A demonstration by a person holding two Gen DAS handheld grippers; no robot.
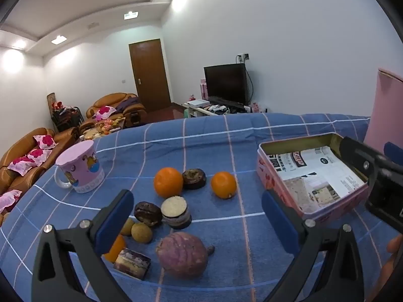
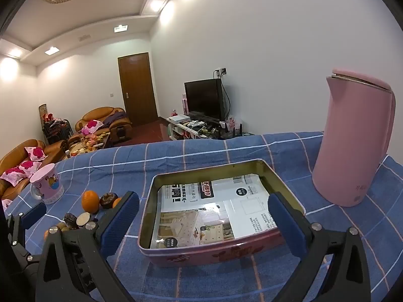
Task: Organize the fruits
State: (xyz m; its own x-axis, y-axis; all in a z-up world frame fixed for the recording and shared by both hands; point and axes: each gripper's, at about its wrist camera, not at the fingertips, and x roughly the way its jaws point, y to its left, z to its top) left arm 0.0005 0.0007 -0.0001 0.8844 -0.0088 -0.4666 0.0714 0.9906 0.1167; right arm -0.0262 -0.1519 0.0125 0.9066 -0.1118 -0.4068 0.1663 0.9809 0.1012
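My left gripper (image 1: 197, 216) is open and empty above a cluster of food on the blue checked cloth: two oranges (image 1: 168, 182) (image 1: 223, 185), a third orange (image 1: 116, 249) behind the left finger, small yellow-green fruits (image 1: 142, 232), a purple sweet potato (image 1: 181, 253), dark pastries (image 1: 148, 213) and a cake slice (image 1: 132, 263). The pink tin box (image 1: 274, 183) lined with printed paper stands to the right. My right gripper (image 2: 204, 222) is open and empty, hovering over the tin box (image 2: 214, 253). The fruits (image 2: 90, 201) show at its left.
A pink cartoon mug (image 1: 79, 170) stands upside down at the far left of the table, also in the right wrist view (image 2: 47, 186). A tall pink kettle (image 2: 352, 138) stands to the right of the tin. The table edge runs behind them.
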